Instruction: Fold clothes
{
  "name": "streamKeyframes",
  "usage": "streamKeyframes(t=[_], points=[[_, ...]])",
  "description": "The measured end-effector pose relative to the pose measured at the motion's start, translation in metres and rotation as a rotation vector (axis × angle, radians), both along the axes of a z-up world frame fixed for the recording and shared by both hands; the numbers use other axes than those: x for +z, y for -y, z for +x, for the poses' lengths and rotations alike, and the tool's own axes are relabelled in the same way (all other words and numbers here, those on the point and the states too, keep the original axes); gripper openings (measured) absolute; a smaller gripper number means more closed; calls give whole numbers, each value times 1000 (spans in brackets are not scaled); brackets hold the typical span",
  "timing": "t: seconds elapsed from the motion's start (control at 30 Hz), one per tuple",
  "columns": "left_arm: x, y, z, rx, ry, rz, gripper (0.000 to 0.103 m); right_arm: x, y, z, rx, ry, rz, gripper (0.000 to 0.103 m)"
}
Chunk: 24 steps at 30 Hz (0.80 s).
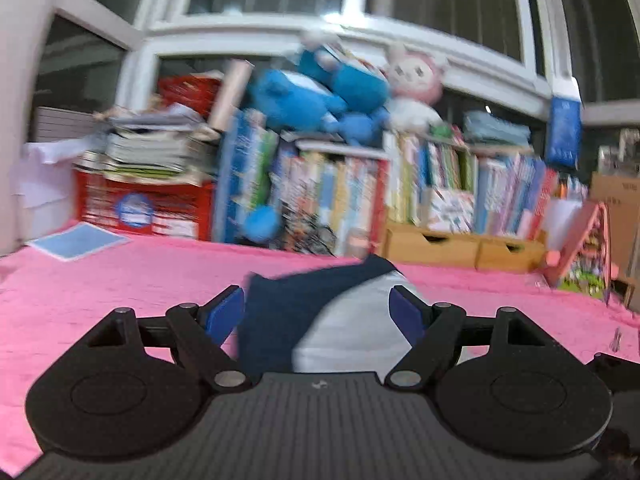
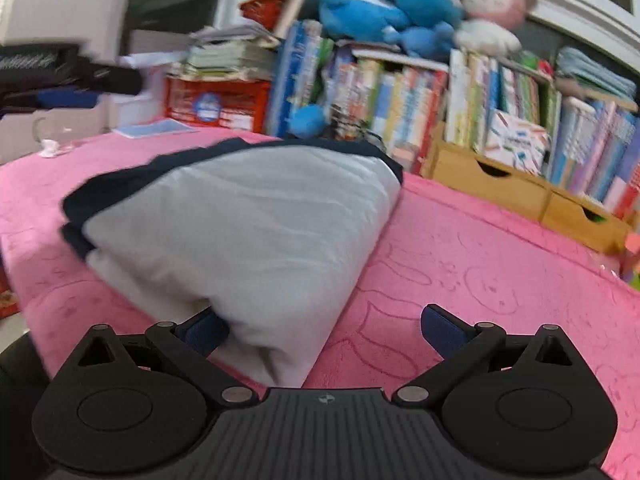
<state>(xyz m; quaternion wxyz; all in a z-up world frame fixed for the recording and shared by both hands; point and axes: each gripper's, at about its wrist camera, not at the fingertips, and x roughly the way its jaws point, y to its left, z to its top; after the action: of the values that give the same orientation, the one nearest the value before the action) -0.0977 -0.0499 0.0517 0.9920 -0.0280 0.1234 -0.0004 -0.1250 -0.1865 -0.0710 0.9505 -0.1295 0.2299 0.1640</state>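
Note:
A folded garment (image 2: 248, 224), light grey with navy trim, lies on the pink blanket (image 2: 480, 264). My right gripper (image 2: 320, 332) stands wide open at its near corner. The left pad (image 2: 204, 332) sits against the fold's edge and the right pad (image 2: 440, 330) is over bare blanket. In the left wrist view, which is blurred, the same garment (image 1: 344, 328) shows beyond and between the fingers of my left gripper (image 1: 316, 312). That gripper is open and its pads are not pressing on the cloth. A blurred black and blue shape (image 2: 68, 76) at the far left looks like the left gripper.
Behind the blanket stands a shelf of books (image 2: 400, 96) with blue plush toys (image 2: 380, 8) and a pink one (image 2: 496, 8) on top. Wooden drawers (image 2: 500, 180) sit at the right, a red crate (image 2: 216, 104) and a blue sheet (image 2: 156, 128) at the left.

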Motion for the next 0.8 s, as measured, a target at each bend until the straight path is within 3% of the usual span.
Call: streamKeyframes(t=[0.1,0.17,0.23,0.27,0.4,0.5,0.57,0.63,0.7,0.77,0.8], points=[[-26,13,19,85,-101,113,80,-5,7,0,-46,22,-24,103],[-48,-1,23,138,-223,108,79,-11,20,-3,-88,51,-82,103],[-58,-20,15,124,-263,29,80,-13,41,-6,-78,45,-53,103],[-58,-27,10,116,-267,1,81,-13,51,-6,-65,13,-13,103],[-58,-32,-2,112,-269,43,82,-4,83,0,19,-133,218,103],[-57,-38,-4,102,-276,17,82,8,120,8,93,-185,468,103],[-59,-37,-6,102,-266,32,82,20,144,28,108,-184,625,103],[-59,-35,-6,108,-262,30,82,31,151,71,71,-226,714,103],[-54,-35,-10,118,-273,24,82,32,144,121,53,-374,751,97],[-43,-33,-16,122,-233,44,72,29,129,160,15,-534,773,71],[-35,-31,-20,118,-196,66,71,28,121,167,25,-561,774,65]])
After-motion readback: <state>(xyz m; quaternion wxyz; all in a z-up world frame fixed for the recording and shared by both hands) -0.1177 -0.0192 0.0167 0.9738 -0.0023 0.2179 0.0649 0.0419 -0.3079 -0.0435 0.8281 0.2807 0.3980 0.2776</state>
